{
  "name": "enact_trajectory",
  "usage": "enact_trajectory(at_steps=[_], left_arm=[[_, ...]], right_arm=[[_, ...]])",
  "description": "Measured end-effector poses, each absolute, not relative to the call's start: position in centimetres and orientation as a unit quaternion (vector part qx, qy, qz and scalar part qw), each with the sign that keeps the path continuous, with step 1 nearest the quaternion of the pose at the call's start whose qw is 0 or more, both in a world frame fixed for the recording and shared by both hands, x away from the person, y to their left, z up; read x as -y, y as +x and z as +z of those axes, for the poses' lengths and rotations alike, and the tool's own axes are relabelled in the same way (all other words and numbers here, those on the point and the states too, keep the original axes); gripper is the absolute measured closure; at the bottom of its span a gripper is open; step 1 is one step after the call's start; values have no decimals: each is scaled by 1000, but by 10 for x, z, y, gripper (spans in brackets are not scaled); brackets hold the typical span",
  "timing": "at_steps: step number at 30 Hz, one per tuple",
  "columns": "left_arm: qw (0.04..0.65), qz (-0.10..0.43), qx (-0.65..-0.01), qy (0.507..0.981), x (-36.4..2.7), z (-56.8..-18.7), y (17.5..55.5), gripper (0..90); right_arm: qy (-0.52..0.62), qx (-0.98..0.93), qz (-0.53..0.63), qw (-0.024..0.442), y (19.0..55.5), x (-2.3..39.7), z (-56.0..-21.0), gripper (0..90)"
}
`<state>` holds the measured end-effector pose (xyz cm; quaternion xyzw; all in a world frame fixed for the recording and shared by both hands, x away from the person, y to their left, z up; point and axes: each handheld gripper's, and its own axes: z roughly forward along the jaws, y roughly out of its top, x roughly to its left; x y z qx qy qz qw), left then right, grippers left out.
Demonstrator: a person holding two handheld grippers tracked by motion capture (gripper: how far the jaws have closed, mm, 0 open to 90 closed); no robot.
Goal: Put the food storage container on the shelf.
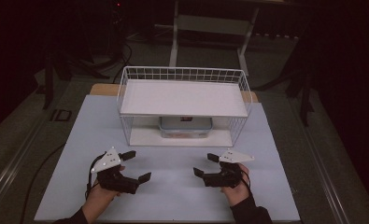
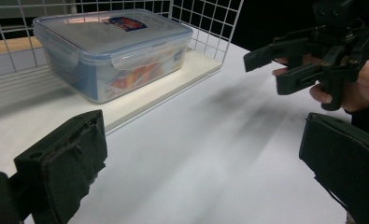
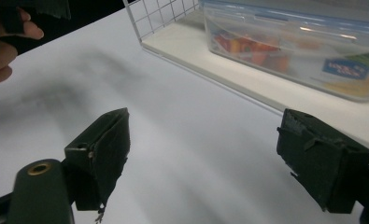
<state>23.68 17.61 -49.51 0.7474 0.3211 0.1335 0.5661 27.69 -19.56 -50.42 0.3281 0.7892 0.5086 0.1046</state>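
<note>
while tongs (image 1: 172, 166) gape, box (image 1: 185, 127) beyond

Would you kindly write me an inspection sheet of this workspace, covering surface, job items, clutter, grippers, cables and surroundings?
Surface: white table top, bare in front of the rack.
Job's things: white wire rack with an upper shelf; clear lidded plastic box on its lower shelf, colourful contents inside, lid on.
Clutter: nothing seen.
Grippers: left gripper and right gripper hand-held above the table in front of the rack, jaws open, holding nothing.
Cables: black cable loops from the left gripper; another cable lies on the floor at left.
Surroundings: dim room, grey floor, white frame behind the table.
</note>
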Motion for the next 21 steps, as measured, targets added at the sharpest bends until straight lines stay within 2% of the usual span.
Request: enact_trajectory(at_steps=[14, 21], left_arm=[[549, 141, -330, 755, -193, -502, 230, 8], [549, 136, -332, 755, -195, -505, 231, 8]], right_arm=[[340, -791, 490, 133, 257, 238, -508, 176], [366, -780, 491, 129, 257, 254, -511, 177]])
